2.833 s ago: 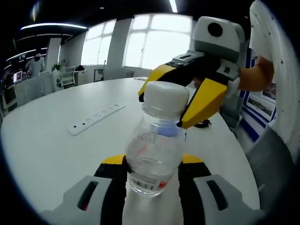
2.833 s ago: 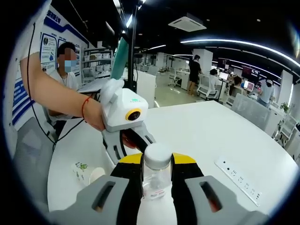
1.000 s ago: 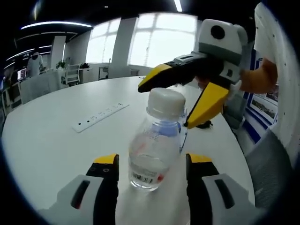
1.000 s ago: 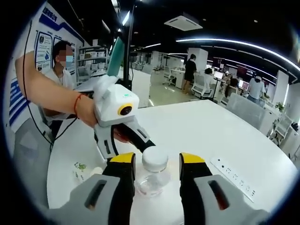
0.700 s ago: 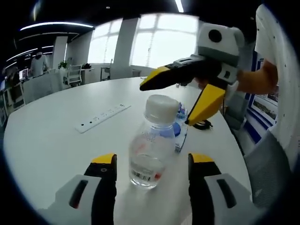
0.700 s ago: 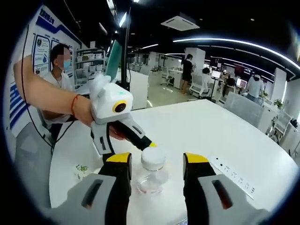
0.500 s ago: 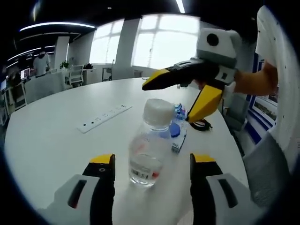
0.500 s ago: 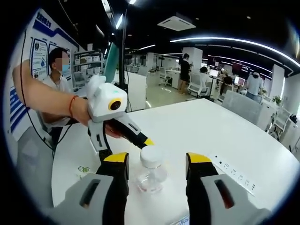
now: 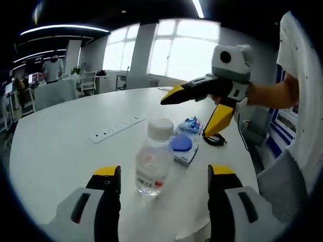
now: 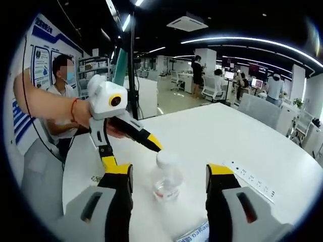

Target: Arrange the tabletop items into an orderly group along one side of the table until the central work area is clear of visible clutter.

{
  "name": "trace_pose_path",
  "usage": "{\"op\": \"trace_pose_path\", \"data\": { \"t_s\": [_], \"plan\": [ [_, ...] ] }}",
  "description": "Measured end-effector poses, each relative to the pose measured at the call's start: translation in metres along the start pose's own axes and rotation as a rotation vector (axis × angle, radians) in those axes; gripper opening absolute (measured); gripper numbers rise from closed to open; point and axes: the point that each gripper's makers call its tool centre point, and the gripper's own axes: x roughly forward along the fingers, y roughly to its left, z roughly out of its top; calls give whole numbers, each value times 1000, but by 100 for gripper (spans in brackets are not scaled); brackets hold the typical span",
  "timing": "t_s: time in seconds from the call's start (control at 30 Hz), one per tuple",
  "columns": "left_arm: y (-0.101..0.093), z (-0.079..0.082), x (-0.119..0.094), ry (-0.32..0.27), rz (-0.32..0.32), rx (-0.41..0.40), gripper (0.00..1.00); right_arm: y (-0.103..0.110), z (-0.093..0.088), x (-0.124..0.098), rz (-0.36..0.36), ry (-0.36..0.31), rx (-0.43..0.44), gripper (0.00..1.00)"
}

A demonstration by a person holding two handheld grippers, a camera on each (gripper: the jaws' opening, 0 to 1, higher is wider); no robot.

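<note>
A small clear plastic bottle point(image 9: 150, 164) with a white cap stands on the white table point(image 9: 60, 151), free of both grippers. My left gripper point(image 9: 164, 174) is open, its yellow-tipped jaws wide apart on the near side of the bottle. The right gripper point(image 9: 189, 115) hangs open above and behind the bottle in the left gripper view. In the right gripper view the bottle point(image 10: 166, 180) stands just ahead of my open right gripper point(image 10: 169, 171), with the left gripper point(image 10: 132, 155) open to its left. A blue packet point(image 9: 185, 146) lies right behind the bottle.
A white power strip point(image 9: 117, 128) lies further out on the table, also visible as power strip point(image 10: 252, 187). A black cable point(image 9: 215, 139) coils near the table's right edge. A person point(image 10: 60, 80) sits beyond the table edge. Desks and people fill the office behind.
Both grippers were shut on the bottle, the left on its body and the right on its cap. They have opened and drawn back, leaving the bottle standing on the table.
</note>
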Motion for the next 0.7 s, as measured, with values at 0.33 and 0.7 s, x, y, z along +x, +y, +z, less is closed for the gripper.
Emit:
{"op": "trace_pose_path", "data": {
  "t_s": [0.33,0.7],
  "plan": [
    [-18,0,-27,-14,41,-23,73,16,-13,-15,28,27,20,61],
    [-37,-6,-61,-32,99,-57,74,41,-28,-26,79,48,76,61]
  ]
}}
